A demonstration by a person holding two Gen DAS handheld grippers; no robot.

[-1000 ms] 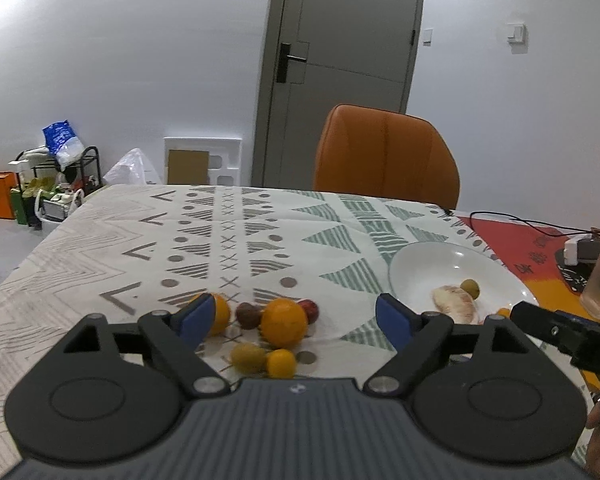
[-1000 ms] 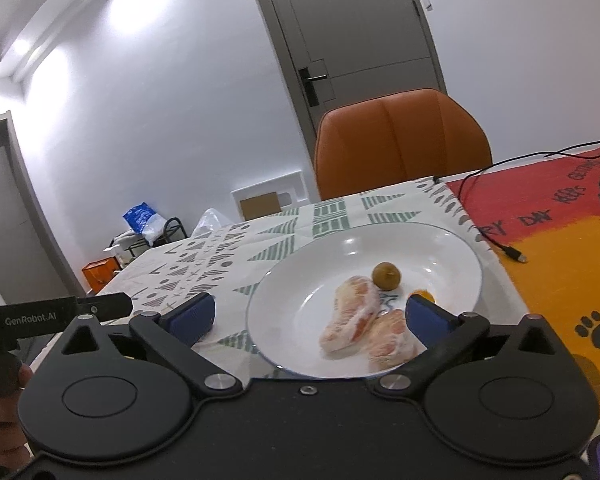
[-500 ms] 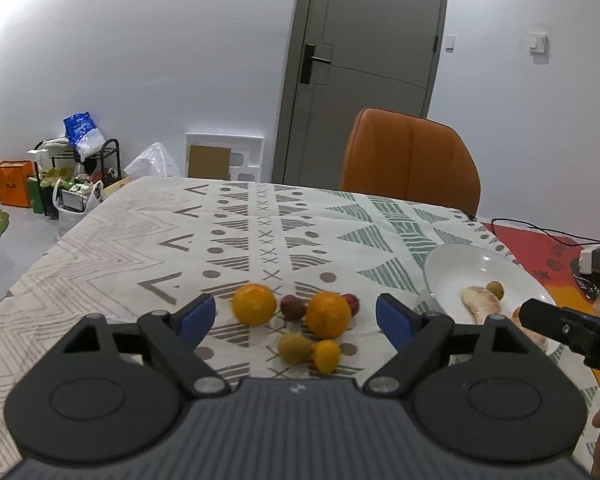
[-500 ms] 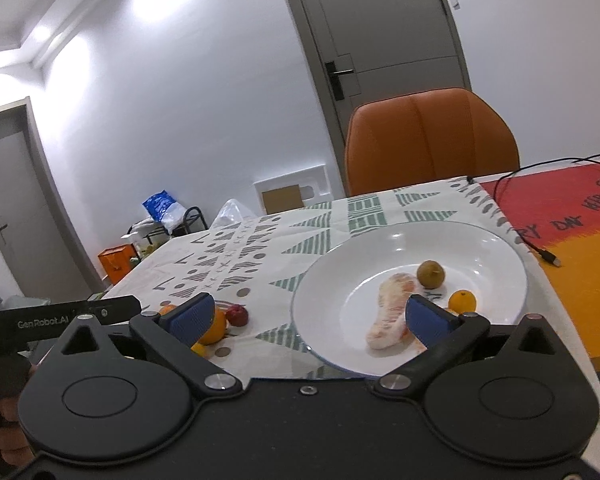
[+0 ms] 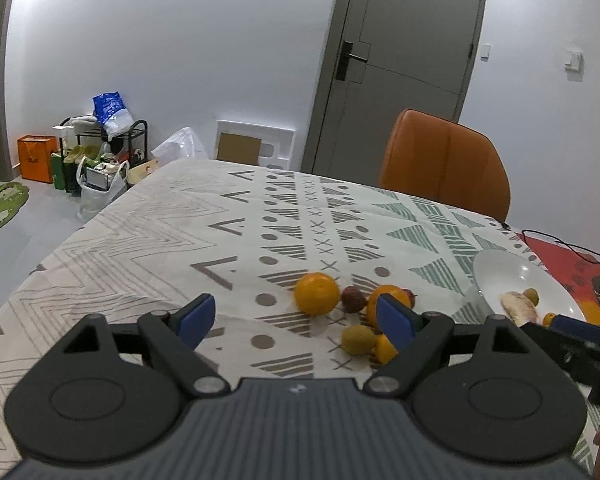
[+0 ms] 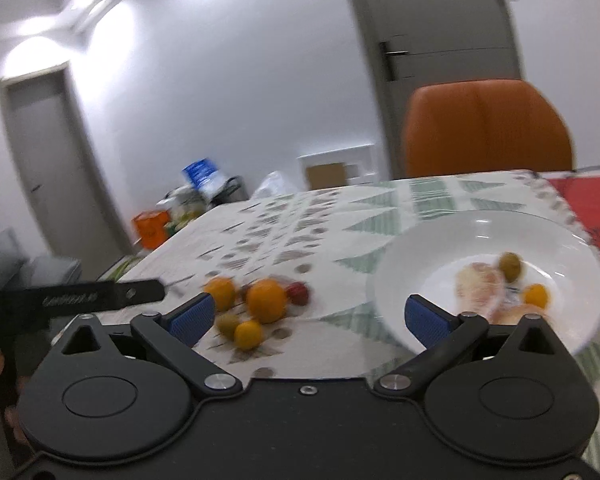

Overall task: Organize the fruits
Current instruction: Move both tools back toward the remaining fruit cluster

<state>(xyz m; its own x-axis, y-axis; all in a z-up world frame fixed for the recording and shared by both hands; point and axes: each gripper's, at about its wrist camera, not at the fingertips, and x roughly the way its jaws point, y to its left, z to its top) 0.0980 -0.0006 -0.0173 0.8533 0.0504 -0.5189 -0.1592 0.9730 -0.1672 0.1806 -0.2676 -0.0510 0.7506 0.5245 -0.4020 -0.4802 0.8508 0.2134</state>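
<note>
The left gripper (image 5: pixel 296 318) hangs wide and empty above the bench (image 5: pixel 140 240), as does the right gripper (image 6: pixel 308 316). Loose fruits (image 5: pixel 352 312) cluster just left of the white plate (image 5: pixel 496 272), probably awaiting transfer there. Left of the plate, the cloth offers broad approach room; the bench edge lies well apart.

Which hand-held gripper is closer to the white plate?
Right. The right hand-held gripper hangs open at the round white ceramic plate, one fingertip at its near rim. The left hand-held gripper, also open, sits farther left by the loose fruit.
</note>
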